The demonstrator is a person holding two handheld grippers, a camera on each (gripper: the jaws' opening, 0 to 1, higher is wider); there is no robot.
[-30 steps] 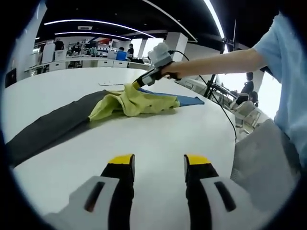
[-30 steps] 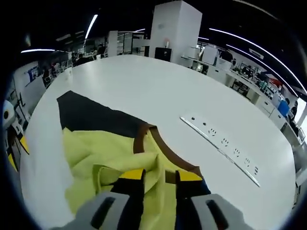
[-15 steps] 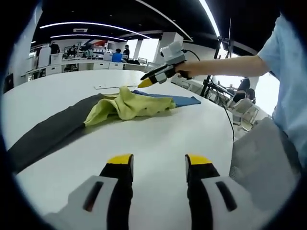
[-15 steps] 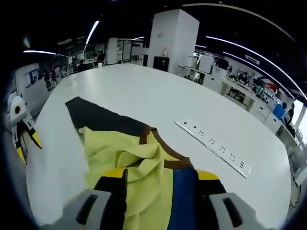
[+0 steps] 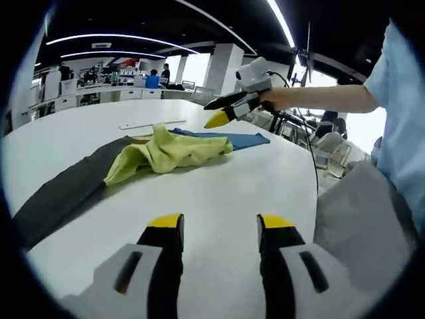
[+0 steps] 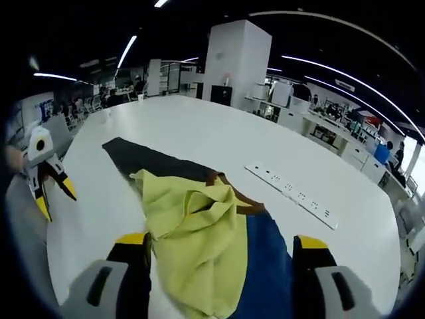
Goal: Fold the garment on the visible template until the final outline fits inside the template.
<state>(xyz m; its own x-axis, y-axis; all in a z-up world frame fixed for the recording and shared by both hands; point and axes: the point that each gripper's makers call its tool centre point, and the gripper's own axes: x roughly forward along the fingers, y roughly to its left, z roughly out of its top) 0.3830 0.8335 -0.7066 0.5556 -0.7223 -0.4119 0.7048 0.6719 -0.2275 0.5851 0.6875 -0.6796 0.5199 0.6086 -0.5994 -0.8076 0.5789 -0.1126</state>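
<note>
A yellow garment [image 5: 169, 149] with a brown neckline lies crumpled on the white table, and a flat blue part [image 5: 234, 139] stretches out beside it. It rests partly on a long dark grey sheet [image 5: 66, 189]. My right gripper [image 5: 219, 114] hovers open above the blue end, touching nothing. In the right gripper view its jaws stand wide apart [image 6: 220, 242] over the yellow garment [image 6: 192, 226], the blue part [image 6: 265, 266] and the dark sheet [image 6: 149, 159]. My left gripper [image 5: 220, 226] is open above bare table, well short of the cloth, and appears at the left [image 6: 48, 178].
The round white table [image 5: 219, 186] ends close on the right side, where the person's arm [image 5: 319, 98] and body are. A white power strip [image 6: 292, 195] lies on the table beyond the garment. Desks, chairs and people fill the office behind.
My right gripper has let go of the yellow garment, opened wide and risen away from it. The cloth has dropped into a crumpled heap. The left gripper has hardly moved.
</note>
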